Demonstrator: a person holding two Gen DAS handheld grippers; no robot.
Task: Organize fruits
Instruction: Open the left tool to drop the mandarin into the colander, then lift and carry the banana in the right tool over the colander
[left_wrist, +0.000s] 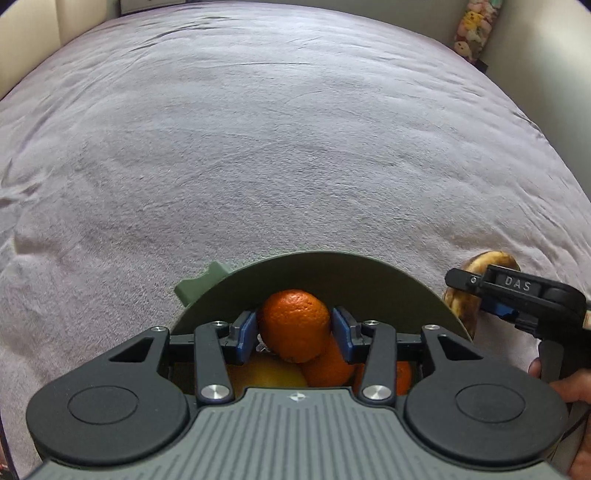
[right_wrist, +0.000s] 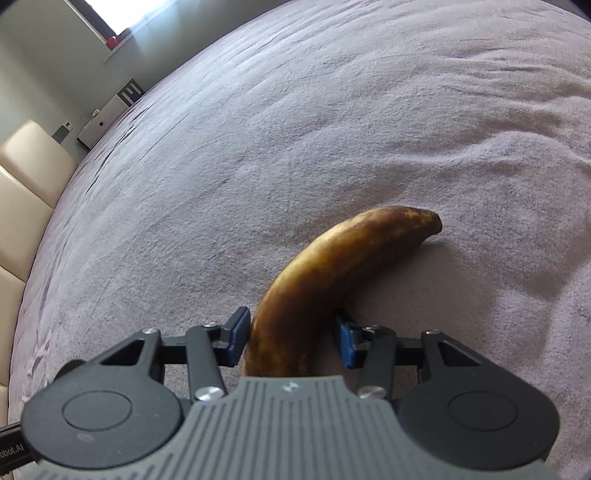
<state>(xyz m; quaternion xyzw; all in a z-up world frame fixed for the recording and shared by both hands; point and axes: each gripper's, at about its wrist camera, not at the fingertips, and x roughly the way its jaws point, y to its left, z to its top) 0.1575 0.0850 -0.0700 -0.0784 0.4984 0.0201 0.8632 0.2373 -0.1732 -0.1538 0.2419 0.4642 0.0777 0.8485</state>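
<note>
The left gripper (left_wrist: 294, 329) holds an orange (left_wrist: 294, 324) between its blue pads (left_wrist: 248, 329), both pads touching the peel, so the fingers pinch the fruit. It sits over a dark green bowl (left_wrist: 332, 273); below the fingers lie more oranges (left_wrist: 328, 365) and one yellowish fruit (left_wrist: 267, 373) (kind unclear, mostly hidden by the gripper body). A green tab (left_wrist: 201, 286) juts from the bowl's rim, left of the fingers. The right gripper (right_wrist: 291, 338) straddles the stem end of a browned banana (right_wrist: 332, 269); the left pad (right_wrist: 239, 334) touches the peel, while the right pad (right_wrist: 343, 339) seems just at it, contact hard to judge, so I cannot tell whether the banana is gripped. The banana curves away ahead and to the right of the fingers, lying on the blanket (right_wrist: 258, 147). Surface: a pale lilac, wrinkled blanket on a bed. Room: cream padded panels (right_wrist: 26, 192), a window (right_wrist: 107, 14), a grey box (right_wrist: 107, 118) by the wall, plush toys (left_wrist: 476, 27) in a far corner. The banana's stem is cut off under the gripper body.
</note>
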